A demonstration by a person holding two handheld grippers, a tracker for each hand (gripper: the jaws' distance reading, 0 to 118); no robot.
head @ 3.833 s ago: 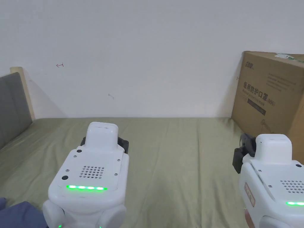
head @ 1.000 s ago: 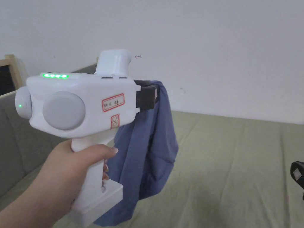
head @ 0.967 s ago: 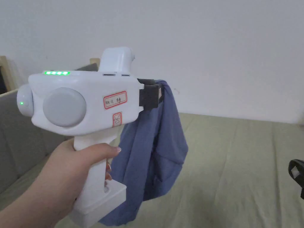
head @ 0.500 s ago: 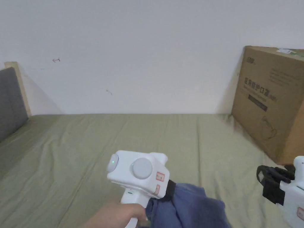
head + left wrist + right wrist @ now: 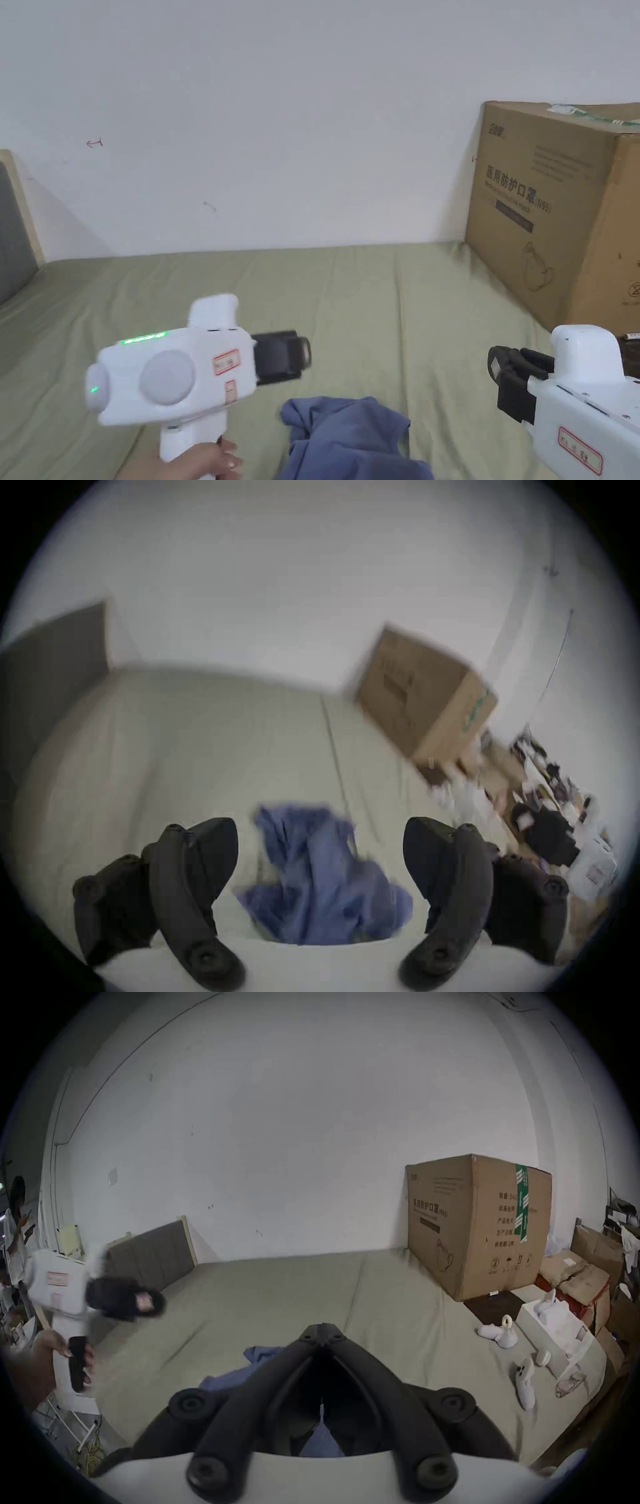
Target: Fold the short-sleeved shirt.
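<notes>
While the short-sleeved shirt [image 5: 350, 434] lies in a crumpled blue heap near the front edge of the bed [image 5: 375, 300], the head view shows two hand-held grippers above the olive sheet: the left hand-held gripper [image 5: 300, 355] held by a hand [image 5: 194, 459] just left of the heap, and the right hand-held gripper [image 5: 509, 381] at the right. From here I cannot tell how either pair of jaws stands. One cardboard box [image 5: 556, 206] sits at the bed's far right corner against the wall.

From the left gripper view (blurred, as if in motion), the left hand-held gripper [image 5: 320, 857] is released, its two jaws spread wide with nothing between them, and the shirt [image 5: 318, 878] lies on the bed beyond and between them.

From the right gripper view, the right hand-held gripper [image 5: 322, 1329] is clenched, tips meeting on nothing, above the shirt [image 5: 242, 1368]; small white objects [image 5: 505, 1333] lie along the bed's right edge.

Risks, as a judgement: the shirt is bunched, so a pinch may catch several layers at once and lift a knot rather than a hem. It also sits close to the front edge, so a careless tug could drag it off the bed.

Count: one shirt, two grippers, one box.
</notes>
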